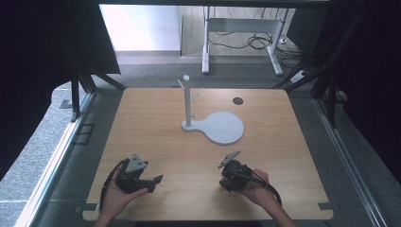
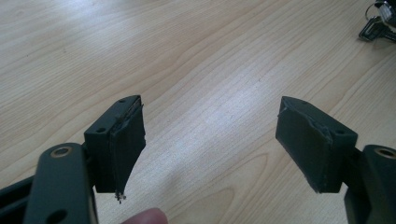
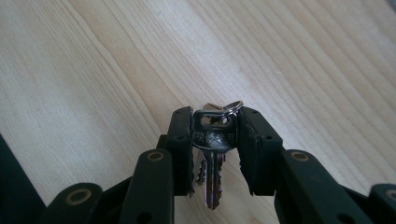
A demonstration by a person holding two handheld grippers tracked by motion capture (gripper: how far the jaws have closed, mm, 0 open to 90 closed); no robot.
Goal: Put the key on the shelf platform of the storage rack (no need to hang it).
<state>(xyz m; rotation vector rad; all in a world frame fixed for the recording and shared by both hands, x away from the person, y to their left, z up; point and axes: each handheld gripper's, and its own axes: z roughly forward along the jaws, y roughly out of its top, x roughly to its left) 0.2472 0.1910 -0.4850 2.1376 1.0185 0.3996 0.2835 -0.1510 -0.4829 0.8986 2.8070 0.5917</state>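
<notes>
The left tool [image 1: 137, 177] is showing a black body topped by a grey three-cornered plate, with a black cable looping off its rear. Its two black pads [image 2: 126, 140] are looking frayed along their edges, with small screw holes above. The right tool [image 3: 215, 140] is wearing black linkage arms with brass-ringed pivots. The forearms are appearing bare, without sleeves.

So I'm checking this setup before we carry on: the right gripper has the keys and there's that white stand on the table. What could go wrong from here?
1. The right gripper pinches the keys only at the bow; the blades hang free and could twist or slip out.
2. The white stand is tall with thin pegs; a knock might tip it.
3. The left gripper is open, holding nothing, so it isn't steadying anything.
</notes>
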